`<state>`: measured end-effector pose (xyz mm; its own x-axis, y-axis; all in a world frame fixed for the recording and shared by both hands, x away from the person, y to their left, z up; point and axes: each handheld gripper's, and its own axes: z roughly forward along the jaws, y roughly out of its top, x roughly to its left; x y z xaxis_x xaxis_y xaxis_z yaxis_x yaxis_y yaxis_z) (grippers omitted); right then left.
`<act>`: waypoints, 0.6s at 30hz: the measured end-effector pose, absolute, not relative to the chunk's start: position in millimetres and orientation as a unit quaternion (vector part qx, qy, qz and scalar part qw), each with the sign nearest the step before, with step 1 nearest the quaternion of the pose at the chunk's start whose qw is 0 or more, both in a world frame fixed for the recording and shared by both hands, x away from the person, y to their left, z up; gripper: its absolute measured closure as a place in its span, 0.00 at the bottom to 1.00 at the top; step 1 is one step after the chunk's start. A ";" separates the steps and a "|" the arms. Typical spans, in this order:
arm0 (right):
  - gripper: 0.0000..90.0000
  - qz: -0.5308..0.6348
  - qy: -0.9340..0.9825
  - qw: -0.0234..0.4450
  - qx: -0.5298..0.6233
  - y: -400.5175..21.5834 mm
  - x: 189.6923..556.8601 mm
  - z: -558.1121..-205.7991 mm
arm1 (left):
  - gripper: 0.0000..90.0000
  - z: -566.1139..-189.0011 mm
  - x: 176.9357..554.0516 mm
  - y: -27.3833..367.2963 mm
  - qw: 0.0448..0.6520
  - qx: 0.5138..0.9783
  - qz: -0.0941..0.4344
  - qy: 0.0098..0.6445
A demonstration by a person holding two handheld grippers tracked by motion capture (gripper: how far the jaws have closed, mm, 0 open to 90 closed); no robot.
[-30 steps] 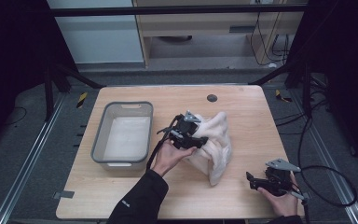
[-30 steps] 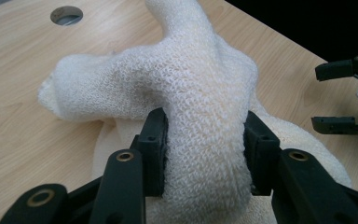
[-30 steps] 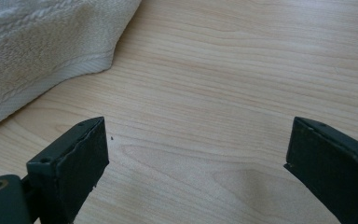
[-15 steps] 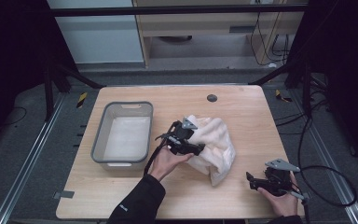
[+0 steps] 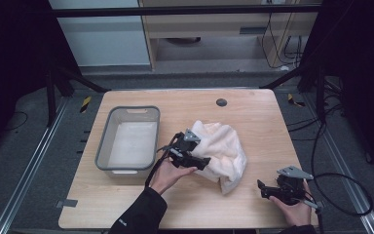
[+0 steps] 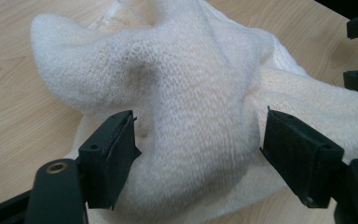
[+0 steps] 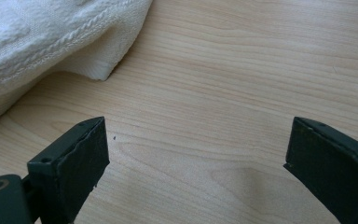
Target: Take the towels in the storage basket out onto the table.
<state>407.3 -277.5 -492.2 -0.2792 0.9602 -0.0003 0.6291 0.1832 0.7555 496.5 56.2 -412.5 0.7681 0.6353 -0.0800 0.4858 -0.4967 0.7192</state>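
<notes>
At the left of the desk (image 5: 126,209), a pale wood-grain top with rounded corners, stands a grey plastic bin (image 5: 129,139), rectangular, shallow and thin-walled, with a rolled rim. Just right of it, a hand in a dark sleeve holds the left tool (image 5: 202,162), black and angular with a grey three-cornered plate on top, against the near-left edge of the towel (image 5: 224,148). The towel is a cream, loosely knitted cloth with a fuzzy looped nap, heaped in soft folds near the middle of the desk; its long axis runs from the far left to the near right, where one hemmed corner tapers to a point toward the desk's front edge. In the left gripper view that tool's jaws have just been opening: a thick fold of towel (image 6: 191,116) bulges between the flat black pads, which stand off from it on both sides, so the cloth is released. At the near-right corner of the desk the right tool (image 5: 264,191) lies low in the other hand, a cable looping from it; its jaws stand spread over bare wood, grasping nothing, with the towel's stitched hem (image 7: 51,42) just beyond them. Around the desk lie a dark floor, metal rails and black frame legs.
</notes>
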 end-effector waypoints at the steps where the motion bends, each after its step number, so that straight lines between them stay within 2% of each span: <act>1: 0.06 0.331 0.728 0.250 0.546 -277.9 407.4 -492.2 | 0.26 -410.9 493.2 60.5 0.384 0.858 0.099 0.326; 18: 0.07 0.336 0.723 0.246 0.551 -280.0 405.8 -492.9 | 0.23 -408.1 460.3 110.8 0.404 0.850 0.110 0.320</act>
<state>405.8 -280.0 -492.9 -0.2718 0.9622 0.0143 0.6319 0.1673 0.7568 460.3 110.8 -408.1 0.7706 0.6333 -0.0713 0.4548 -0.4682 0.7576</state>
